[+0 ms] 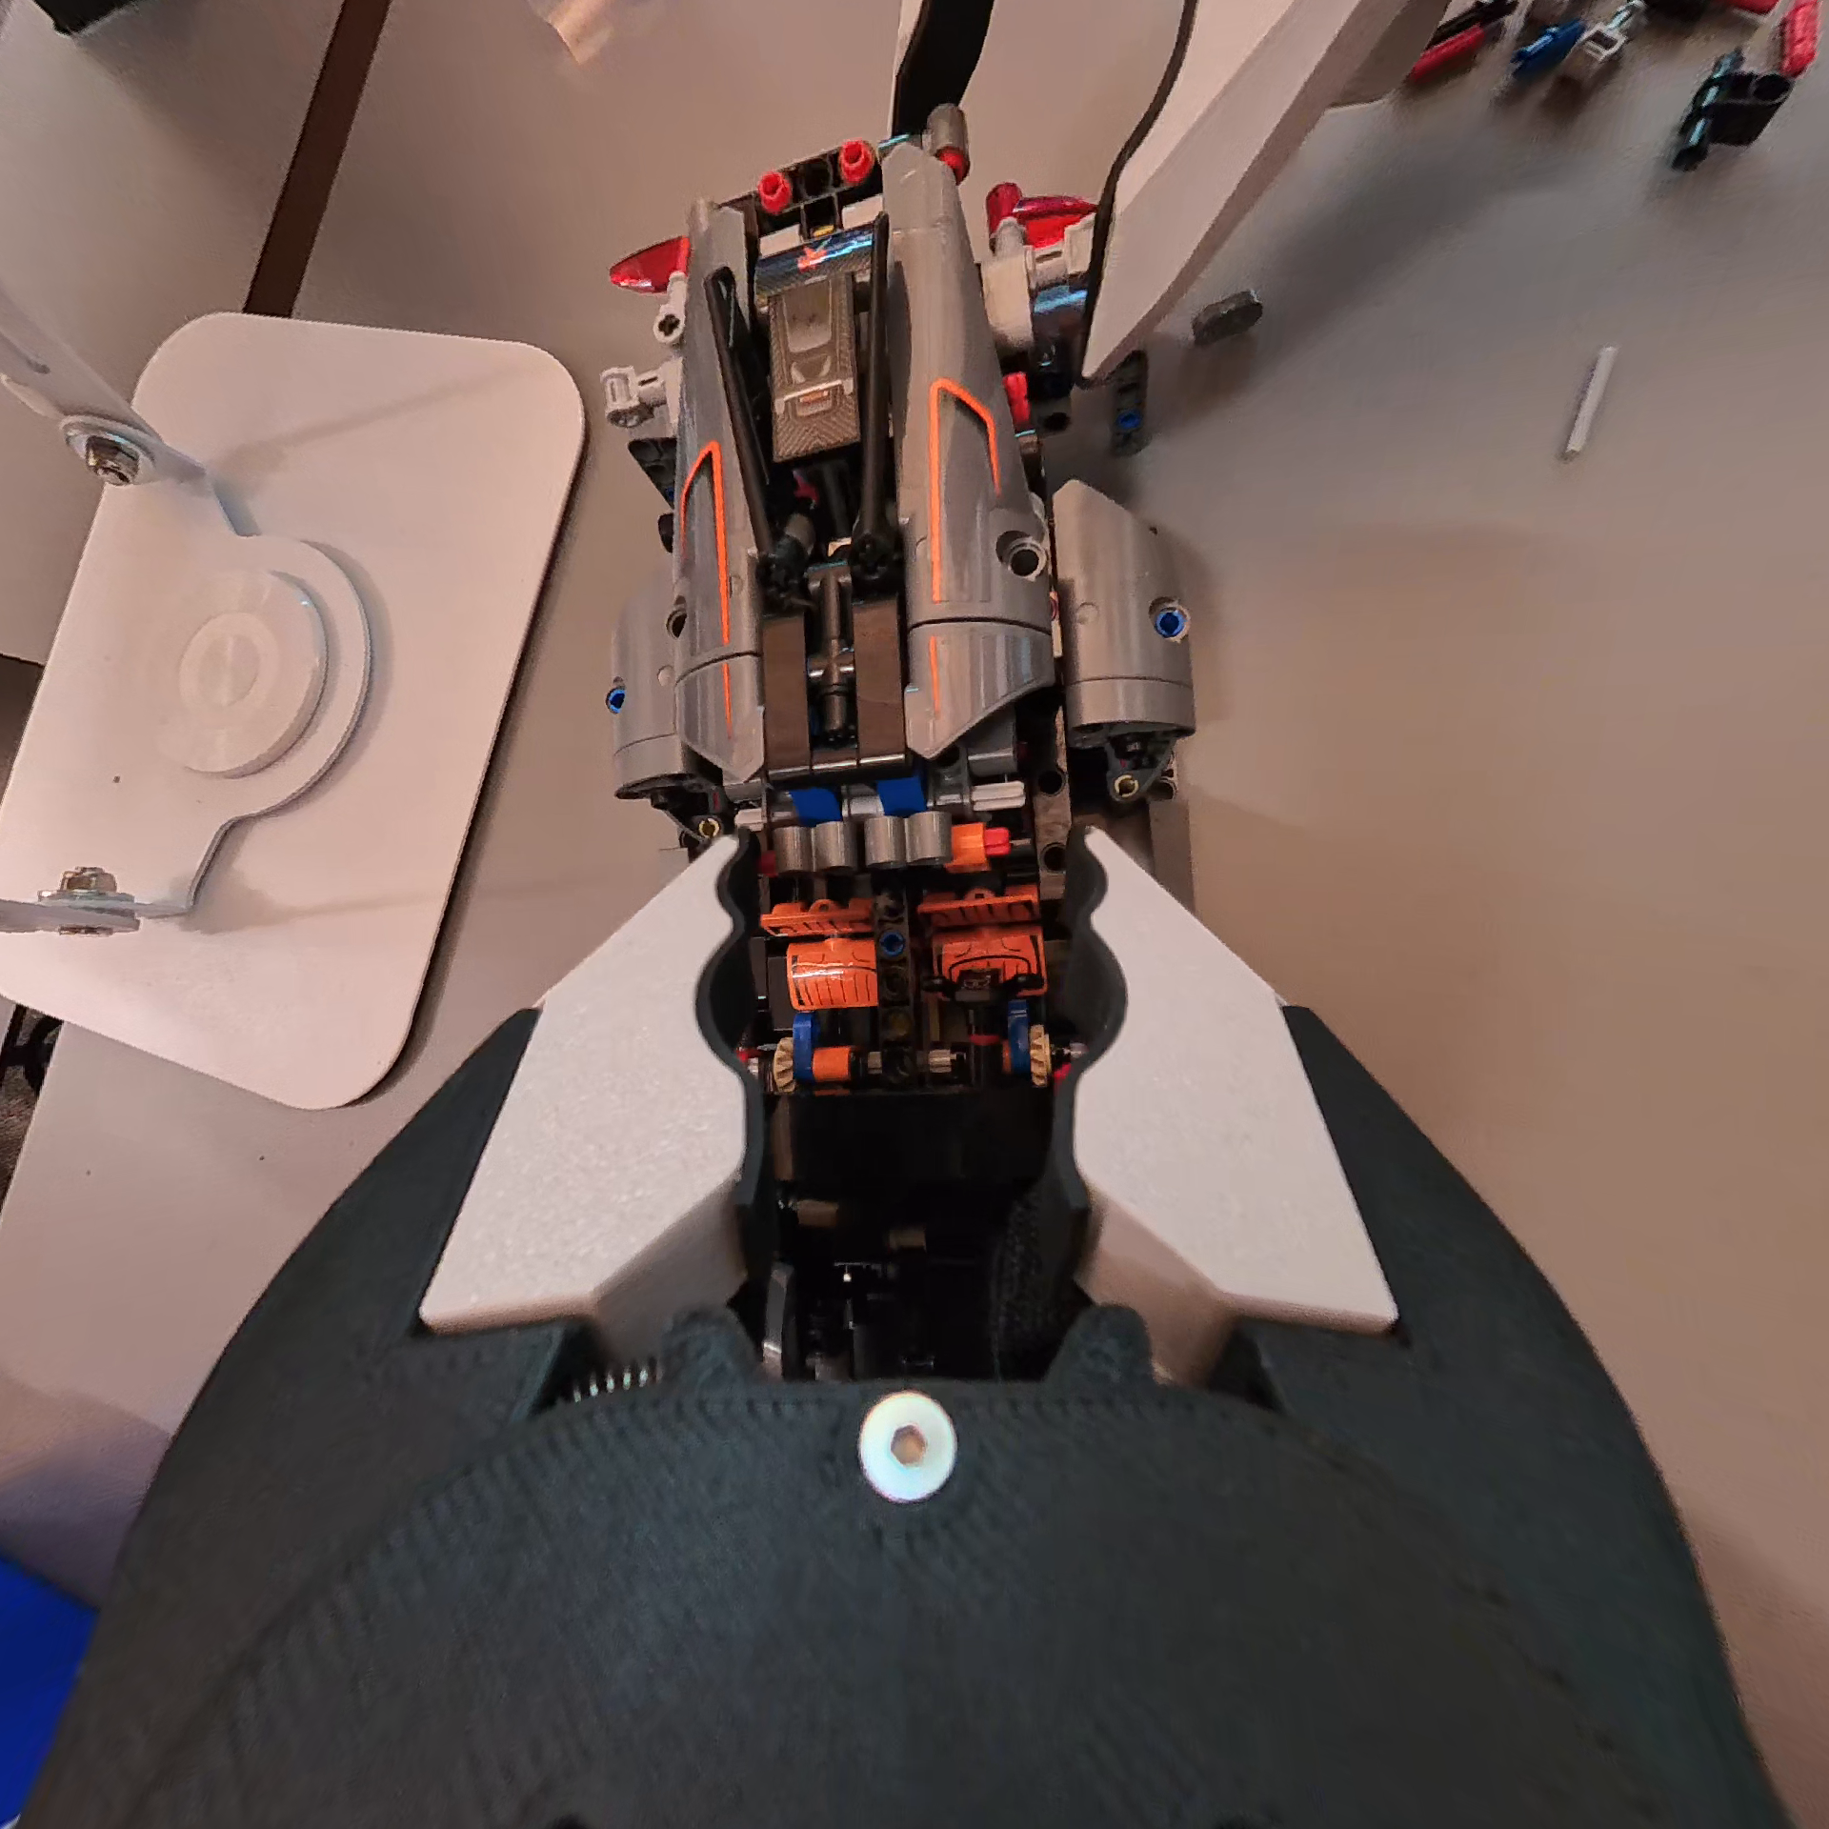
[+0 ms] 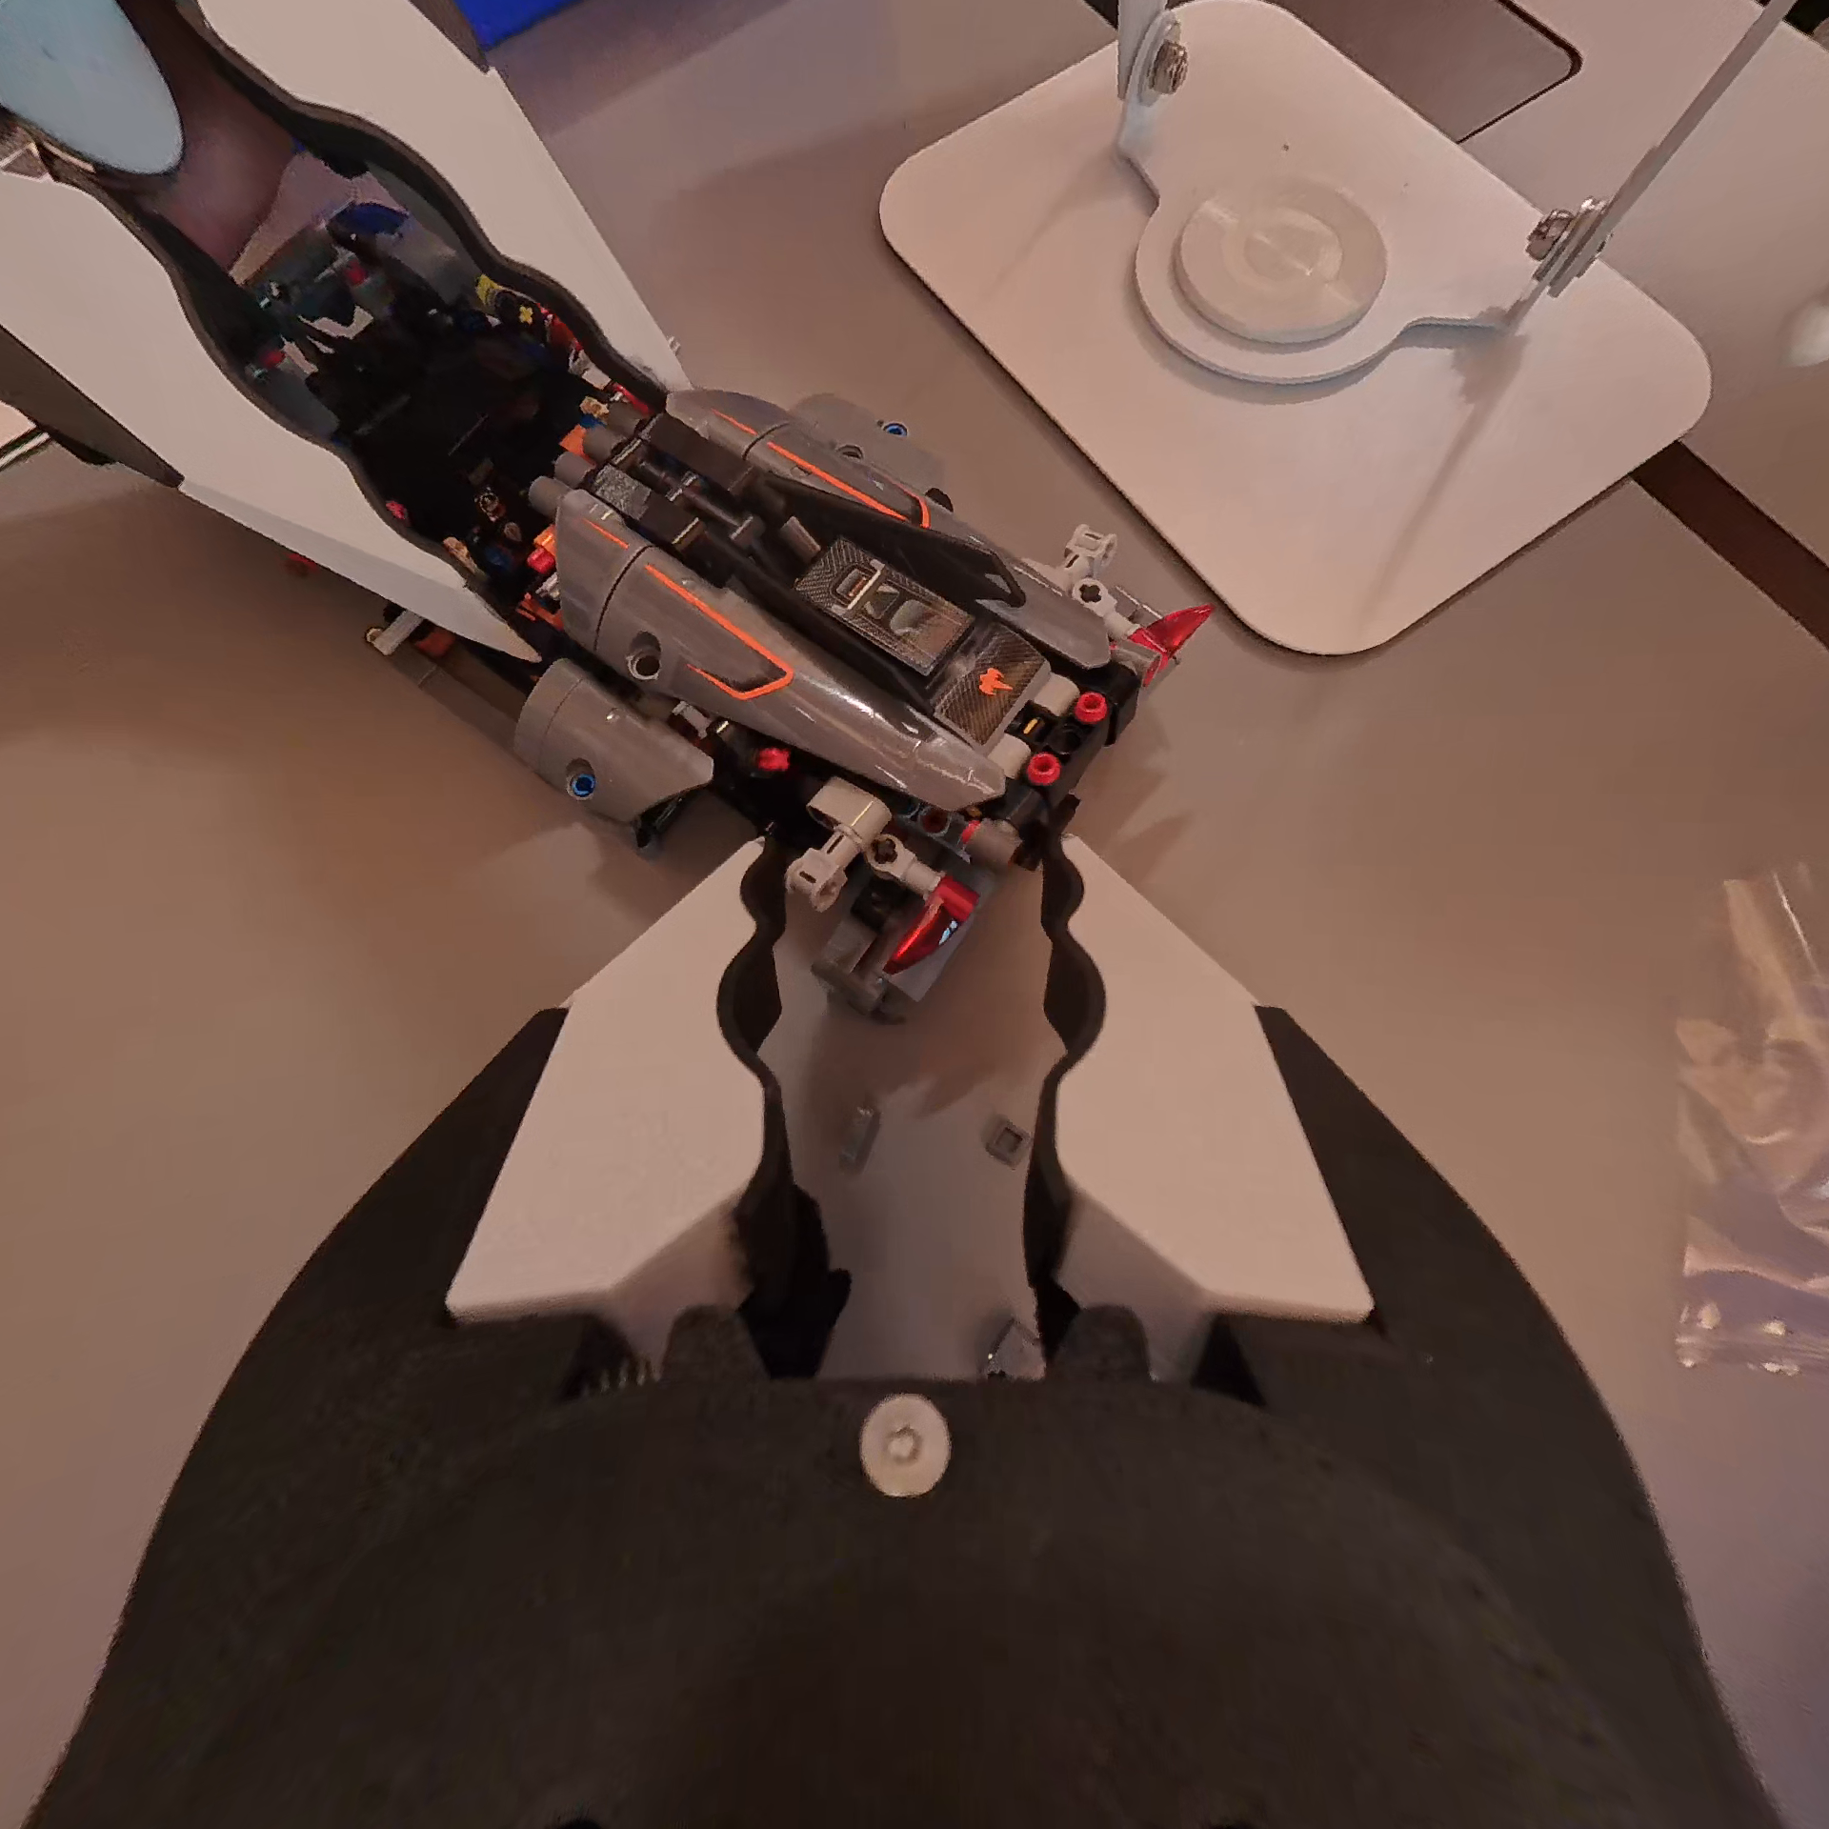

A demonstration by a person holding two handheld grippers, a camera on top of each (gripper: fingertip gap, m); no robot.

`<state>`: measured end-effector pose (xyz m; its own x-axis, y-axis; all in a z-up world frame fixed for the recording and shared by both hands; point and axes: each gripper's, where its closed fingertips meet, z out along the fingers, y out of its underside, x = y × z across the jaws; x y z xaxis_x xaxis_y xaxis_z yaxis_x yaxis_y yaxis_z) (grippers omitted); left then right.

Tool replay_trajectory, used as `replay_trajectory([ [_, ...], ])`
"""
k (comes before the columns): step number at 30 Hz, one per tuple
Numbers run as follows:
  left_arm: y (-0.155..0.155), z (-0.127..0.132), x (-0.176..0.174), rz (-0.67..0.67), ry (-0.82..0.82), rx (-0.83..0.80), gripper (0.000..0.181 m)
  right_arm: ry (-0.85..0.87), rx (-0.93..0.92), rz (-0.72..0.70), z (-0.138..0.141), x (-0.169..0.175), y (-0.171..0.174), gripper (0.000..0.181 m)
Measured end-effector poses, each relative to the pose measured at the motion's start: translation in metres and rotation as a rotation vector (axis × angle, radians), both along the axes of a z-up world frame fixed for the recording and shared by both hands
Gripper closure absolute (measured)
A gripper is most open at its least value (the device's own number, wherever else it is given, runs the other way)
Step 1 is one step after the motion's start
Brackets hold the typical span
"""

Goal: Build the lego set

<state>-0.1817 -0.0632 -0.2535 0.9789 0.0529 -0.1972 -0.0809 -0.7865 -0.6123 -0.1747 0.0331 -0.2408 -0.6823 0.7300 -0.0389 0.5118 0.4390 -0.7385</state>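
Left wrist view shows the left hand-held gripper [image 1: 911, 861] clamping the lego car [image 1: 851, 554] steady, while the right hand-held gripper [image 2: 901, 851], released at the car's red tail-light corner, seemingly must close on a part there next

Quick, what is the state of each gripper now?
Left gripper: closed on the lego car, front end.
Right gripper: open around the car's rear, holding nothing.

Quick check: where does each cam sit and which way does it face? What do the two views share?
Left wrist view: sits on the left hand-held gripper, looking along the grey-and-orange lego car model clamped between its white fingers.
Right wrist view: sits on the open right hand-held gripper, looking down at the car's tail with its red translucent light.
Shared: the car, the white rounded-square stand base, the tan table; each view shows the other gripper.
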Motion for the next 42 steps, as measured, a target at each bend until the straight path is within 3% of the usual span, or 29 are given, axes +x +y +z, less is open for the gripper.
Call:
replay_trajectory([
  [12,-0.005,0.005,-0.004,0.029,-0.038,0.024,0.123,-0.004,-0.025,0.011,-0.002,-0.005,-0.002,0.128],
  [17,-0.016,0.006,-0.017,0.105,-0.056,0.021,0.124,-0.023,-0.005,0.015,-0.007,-0.005,-0.002,0.128],
  [26,-0.031,0.001,-0.023,0.207,-0.254,0.048,0.123,-0.052,-0.02,0.016,-0.014,-0.007,-0.004,0.128],
  [32,-0.026,-0.01,-0.009,0.162,-0.321,0.008,0.142,-0.062,-0.033,0.026,-0.013,-0.01,-0.008,0.13],
  [42,-0.026,-0.009,-0.004,0.162,-0.359,0.004,0.144,-0.079,-0.039,0.056,-0.017,-0.011,-0.009,0.13],
])
